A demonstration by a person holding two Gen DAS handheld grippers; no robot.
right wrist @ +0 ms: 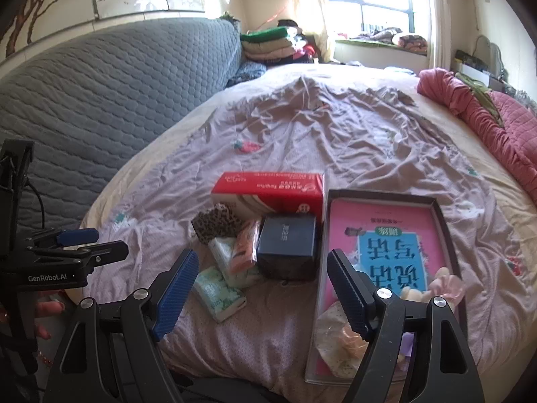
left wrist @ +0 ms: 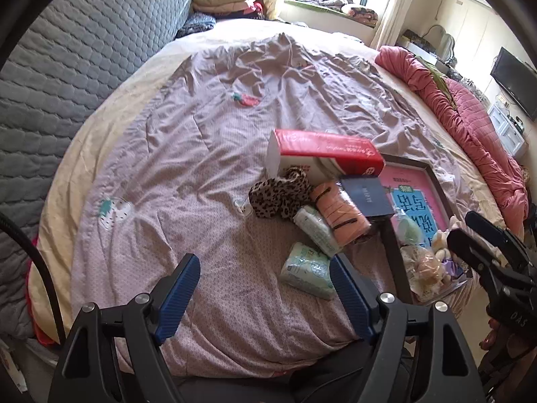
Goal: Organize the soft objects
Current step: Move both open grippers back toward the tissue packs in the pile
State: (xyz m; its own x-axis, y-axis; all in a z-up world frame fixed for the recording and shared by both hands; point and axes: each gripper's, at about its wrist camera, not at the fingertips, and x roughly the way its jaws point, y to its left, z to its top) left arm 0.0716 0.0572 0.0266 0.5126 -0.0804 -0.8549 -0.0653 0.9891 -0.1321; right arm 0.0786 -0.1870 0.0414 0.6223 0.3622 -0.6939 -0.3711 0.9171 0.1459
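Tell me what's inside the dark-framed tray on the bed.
The tray holds a pink book with a blue panel, a plush toy and a bagged item at its near end. The right gripper hides part of that end.

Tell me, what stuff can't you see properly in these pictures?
- Small soft things in the dark-framed shallow tray: right wrist view, the right gripper covers them.
- Peach striped soft pack: right wrist view, half hidden behind the dark blue square box.
- Leopard-print fabric piece: left wrist view, crumpled; what it is stays unclear.
- Left gripper: both views, open, empty.
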